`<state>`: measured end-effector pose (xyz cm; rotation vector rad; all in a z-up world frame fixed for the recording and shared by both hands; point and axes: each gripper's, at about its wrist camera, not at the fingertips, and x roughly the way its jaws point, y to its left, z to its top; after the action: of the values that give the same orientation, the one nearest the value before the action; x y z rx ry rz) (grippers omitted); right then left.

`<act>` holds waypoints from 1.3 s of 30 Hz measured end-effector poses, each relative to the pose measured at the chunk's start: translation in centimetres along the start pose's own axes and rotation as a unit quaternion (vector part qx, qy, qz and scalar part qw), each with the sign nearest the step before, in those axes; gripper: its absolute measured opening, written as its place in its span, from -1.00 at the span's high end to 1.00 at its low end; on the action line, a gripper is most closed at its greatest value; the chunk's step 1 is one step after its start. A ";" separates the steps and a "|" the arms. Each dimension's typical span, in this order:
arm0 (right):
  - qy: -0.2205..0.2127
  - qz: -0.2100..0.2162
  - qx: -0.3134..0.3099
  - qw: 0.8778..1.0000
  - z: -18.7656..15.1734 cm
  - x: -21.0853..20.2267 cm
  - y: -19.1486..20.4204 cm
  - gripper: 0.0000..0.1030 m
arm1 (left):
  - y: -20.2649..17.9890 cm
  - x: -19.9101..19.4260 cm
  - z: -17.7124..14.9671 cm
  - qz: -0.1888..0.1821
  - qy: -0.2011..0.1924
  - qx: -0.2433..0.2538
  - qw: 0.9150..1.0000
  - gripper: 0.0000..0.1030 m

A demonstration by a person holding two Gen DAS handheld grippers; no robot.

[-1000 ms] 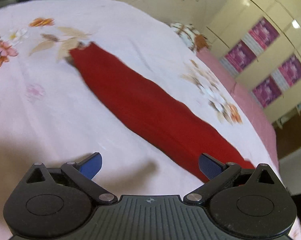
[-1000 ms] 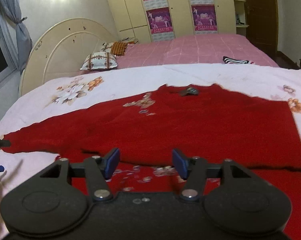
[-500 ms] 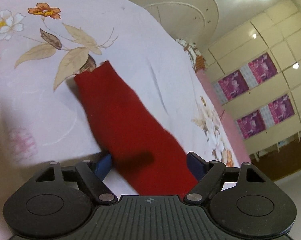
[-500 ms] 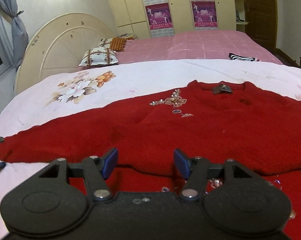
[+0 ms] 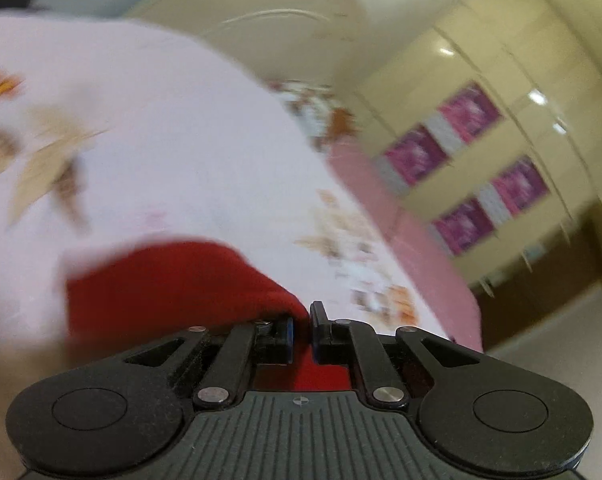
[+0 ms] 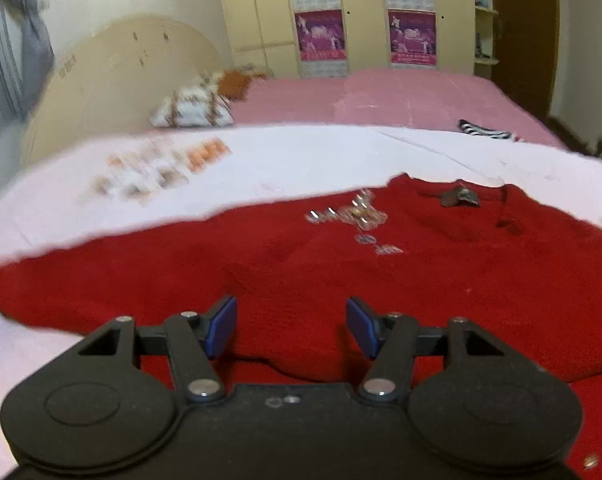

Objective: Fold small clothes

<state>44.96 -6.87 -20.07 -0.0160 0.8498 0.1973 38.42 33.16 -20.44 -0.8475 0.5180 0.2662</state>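
Bedroom, floral white bedsheet (image 6: 301, 156) on the bed; red sweater (image 6: 341, 272) spread flat near its front edge. Left tool (image 5: 301, 326) clamped on the sleeve end (image 5: 173, 280), right tool (image 6: 289, 326) apart above the body. Folding barely begun.

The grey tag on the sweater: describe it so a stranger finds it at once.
Start at the bed's white floral sheet, where a red sweater lies spread flat. At its far edge, in the neckline, sits the small crumpled grey tag. The shiny beads to its left glitter; it doesn't.
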 end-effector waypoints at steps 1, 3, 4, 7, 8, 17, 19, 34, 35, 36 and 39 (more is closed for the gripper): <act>-0.006 -0.003 -0.015 1.000 -0.4 0.4 0.2 -0.21 | -1.5 0.0 -0.1 -0.012 0.001 0.021 1.000 0.84; -0.007 -0.002 -0.019 1.000 -0.3 0.2 0.3 -0.21 | -5.2 0.2 -0.9 -0.041 0.004 0.072 0.997 0.84; -0.008 0.013 0.001 1.000 0.0 -0.2 -0.3 -0.16 | -7.0 0.3 -1.6 -0.058 0.011 0.092 0.994 0.84; -0.032 0.036 0.062 0.997 0.1 -2.2 -2.8 -0.12 | -12.7 1.6 -4.5 -0.109 0.041 0.146 0.982 0.84; -0.039 0.038 0.075 0.996 0.1 -2.9 -3.9 -0.12 | -14.7 2.2 -5.9 -0.126 0.057 0.160 0.977 0.84; -0.070 -0.011 0.135 0.988 -2.0 -8.4 -14.1 -0.13 | -27.2 6.3 -23.0 -0.192 0.200 0.307 0.910 0.83; -0.064 -0.020 0.155 0.986 -2.7 -8.7 -16.4 -0.13 | -28.6 7.4 -26.4 -0.157 0.214 0.379 0.886 0.83; -0.043 0.077 0.177 0.980 -2.4 -7.6 -17.3 -0.50 | -27.9 1.1 -25.5 -0.111 0.121 0.450 0.878 -0.80; -0.040 0.079 0.176 0.980 -2.2 -7.4 -17.0 -0.50 | -27.6 0.7 -24.8 -0.105 0.119 0.447 0.880 -0.80; -0.039 0.081 0.173 0.981 -1.9 -7.1 -16.5 -0.49 | -27.1 0.5 -24.0 -0.097 0.115 0.440 0.885 -0.80; -0.033 0.077 0.156 0.984 -0.7 -6.0 -14.9 -0.41 | -25.1 0.5 -21.4 -0.055 0.095 0.424 0.899 -0.80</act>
<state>43.21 -22.54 -17.00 0.3478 0.8085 0.2063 42.41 0.72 -16.34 -0.0437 0.6895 -0.1568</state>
